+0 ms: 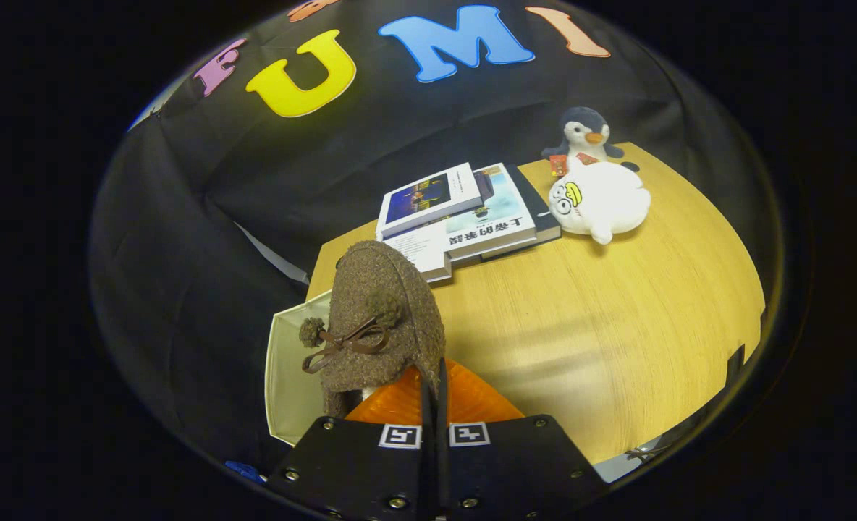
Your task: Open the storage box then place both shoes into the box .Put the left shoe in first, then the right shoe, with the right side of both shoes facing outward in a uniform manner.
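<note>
A brown woolly shoe (381, 318) with a dark bow and pom-poms hangs toe away from me, just ahead of my fingers. My gripper (433, 380) is shut on the shoe's rear edge, the two fingers pressed nearly together. Below and left of the shoe, the white storage box (284, 369) stands open at the near left corner of the wooden table (602, 325). The shoe covers part of the box's opening, and what lies inside is hidden.
A stack of books (465, 210) lies at the table's far side beyond the shoe. A white plush toy (602, 199) and a penguin plush (584, 134) sit right of the books. Black cloth wall surrounds the table.
</note>
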The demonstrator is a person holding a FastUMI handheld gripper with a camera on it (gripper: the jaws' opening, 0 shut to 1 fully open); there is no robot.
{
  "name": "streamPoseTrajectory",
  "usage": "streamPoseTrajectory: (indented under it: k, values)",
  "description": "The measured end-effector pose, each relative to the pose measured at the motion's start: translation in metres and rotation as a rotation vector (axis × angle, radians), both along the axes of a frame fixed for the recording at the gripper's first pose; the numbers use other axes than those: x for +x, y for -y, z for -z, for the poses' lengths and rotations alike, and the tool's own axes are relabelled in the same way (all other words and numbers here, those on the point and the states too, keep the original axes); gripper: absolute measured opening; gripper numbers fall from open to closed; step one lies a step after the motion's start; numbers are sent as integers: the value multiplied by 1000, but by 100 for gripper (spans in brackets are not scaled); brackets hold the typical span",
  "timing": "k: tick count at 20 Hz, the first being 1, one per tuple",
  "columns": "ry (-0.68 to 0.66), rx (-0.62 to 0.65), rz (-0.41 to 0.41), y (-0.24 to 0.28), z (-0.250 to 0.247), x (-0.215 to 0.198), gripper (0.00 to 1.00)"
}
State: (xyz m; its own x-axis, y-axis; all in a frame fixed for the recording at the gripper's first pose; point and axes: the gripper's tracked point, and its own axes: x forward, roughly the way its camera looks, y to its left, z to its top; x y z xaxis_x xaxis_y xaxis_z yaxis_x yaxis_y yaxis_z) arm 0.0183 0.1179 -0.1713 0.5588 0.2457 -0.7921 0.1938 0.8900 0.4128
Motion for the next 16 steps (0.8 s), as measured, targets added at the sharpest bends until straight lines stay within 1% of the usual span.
streamPoseTrajectory:
  k: [7,12,16]
  values:
    - [28,30,-42,-71,-7,21,0]
    - [13,15,-82,-112,8,25,0]
    - [-5,2,-91,-134,23,26,0]
